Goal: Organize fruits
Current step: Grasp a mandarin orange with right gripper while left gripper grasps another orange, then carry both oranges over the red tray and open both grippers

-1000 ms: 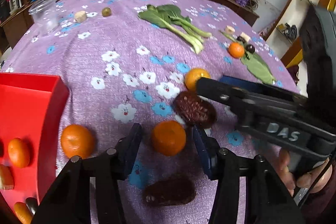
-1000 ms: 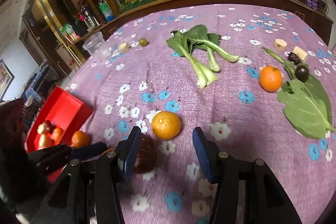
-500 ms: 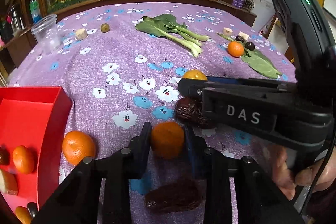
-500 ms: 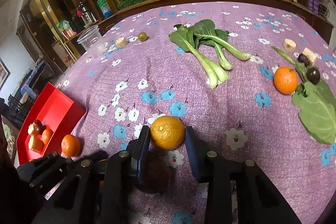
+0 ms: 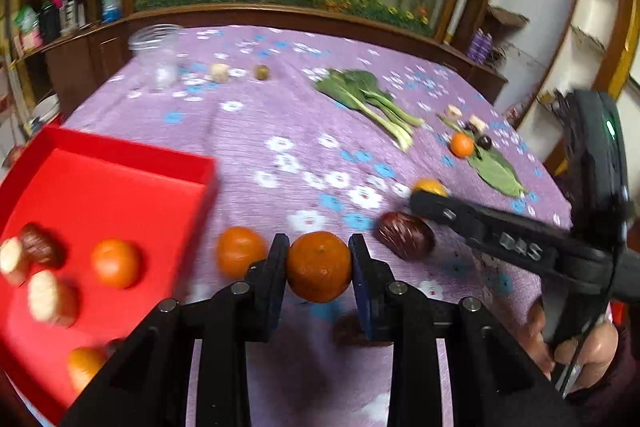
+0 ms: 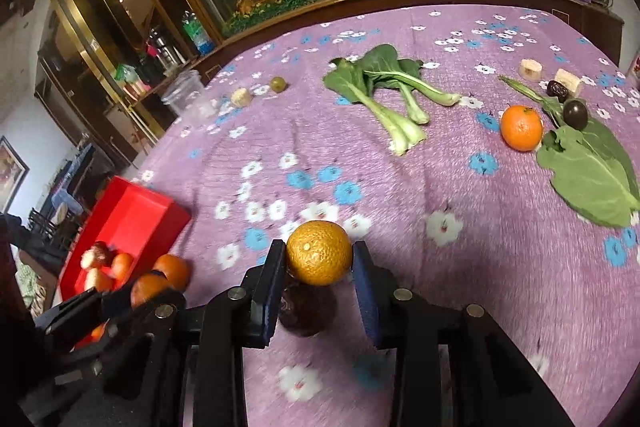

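Observation:
My left gripper (image 5: 319, 267) is shut on an orange mandarin (image 5: 319, 266), lifted above the purple flowered cloth. My right gripper (image 6: 319, 259) is shut on a yellower orange (image 6: 319, 253) and holds it over a dark red date (image 6: 306, 309). The red tray (image 5: 120, 163) at the left holds a mandarin (image 5: 115, 263), dates and pale chunks. Another mandarin (image 5: 240, 251) lies beside the tray. The right gripper also shows in the left wrist view (image 5: 430, 197), near a date (image 5: 405, 235).
Bok choy (image 6: 390, 95) lies mid-table. A mandarin (image 6: 521, 127), a dark plum (image 6: 575, 114), a date and pale chunks sit by a green leaf (image 6: 588, 171) at the right. A clear plastic cup (image 6: 188, 99), a pale chunk and a green olive (image 6: 278, 84) stand at the back left.
Both grippers have closed on their fruit and lifted. The left one has swung toward the red tray, which now fills more of its view.

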Demonstrator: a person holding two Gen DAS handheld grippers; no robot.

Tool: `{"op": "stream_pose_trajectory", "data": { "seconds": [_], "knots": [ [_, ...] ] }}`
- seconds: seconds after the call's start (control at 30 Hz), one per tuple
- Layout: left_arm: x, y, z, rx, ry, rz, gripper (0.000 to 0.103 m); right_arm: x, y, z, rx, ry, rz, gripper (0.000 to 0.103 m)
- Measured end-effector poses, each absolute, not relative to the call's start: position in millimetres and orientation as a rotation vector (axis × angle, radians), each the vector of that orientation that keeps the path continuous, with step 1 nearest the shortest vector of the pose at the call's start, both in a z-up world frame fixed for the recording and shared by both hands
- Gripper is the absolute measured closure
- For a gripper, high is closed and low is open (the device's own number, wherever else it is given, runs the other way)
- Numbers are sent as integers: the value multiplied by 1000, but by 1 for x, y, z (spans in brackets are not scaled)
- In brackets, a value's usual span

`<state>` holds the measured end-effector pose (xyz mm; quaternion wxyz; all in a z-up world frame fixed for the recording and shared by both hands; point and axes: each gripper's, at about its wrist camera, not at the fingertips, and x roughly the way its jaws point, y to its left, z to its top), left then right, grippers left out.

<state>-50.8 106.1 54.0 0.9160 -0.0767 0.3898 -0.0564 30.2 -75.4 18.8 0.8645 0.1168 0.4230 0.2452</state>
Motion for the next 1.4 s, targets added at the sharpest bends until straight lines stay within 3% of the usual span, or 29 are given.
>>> {"op": "stream_pose_trajectory", "data": {
  "seconds": [0.67,1.23,1.4],
  "knots": [
    [-120,270,60,-446,718,175,74,-27,5,69,213,890,755,66],
    [-126,308,45,-471,737,218,73,-13,141,45,-48,930,781,66],
    [-123,308,46,-481,732,207,65,-10,158,43,-106,901,765,65]
  ]
}}
